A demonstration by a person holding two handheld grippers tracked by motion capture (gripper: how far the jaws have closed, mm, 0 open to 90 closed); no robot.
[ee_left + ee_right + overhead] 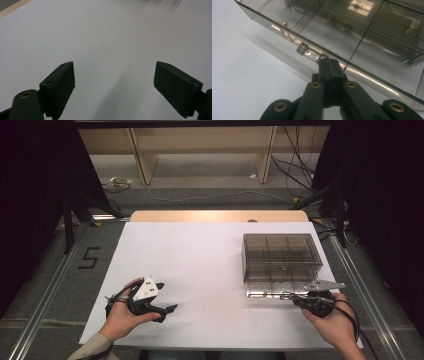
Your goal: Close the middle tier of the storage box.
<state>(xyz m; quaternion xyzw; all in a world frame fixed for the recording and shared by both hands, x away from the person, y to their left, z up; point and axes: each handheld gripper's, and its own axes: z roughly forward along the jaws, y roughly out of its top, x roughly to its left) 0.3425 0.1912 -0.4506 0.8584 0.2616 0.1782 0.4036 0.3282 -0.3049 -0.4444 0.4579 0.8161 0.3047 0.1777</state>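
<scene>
Nearest us, our left gripper [172, 308] rests on the white table [200, 270] at the near left, jaws wide apart and empty. Over at the near right, our right gripper [327, 60] is clamped on the clear handle [308, 51] of a drawer [267, 294] pulled partway from the smoky plastic box [280, 255] just beyond.

Glossy clear plastic drawer [352, 32]

The smoky-grey clear plastic compartment box [281, 256] sits on the plain white table sheet [200, 270]; tiny, perhaps brass-coloured, specks [284, 23] glint inside.
</scene>
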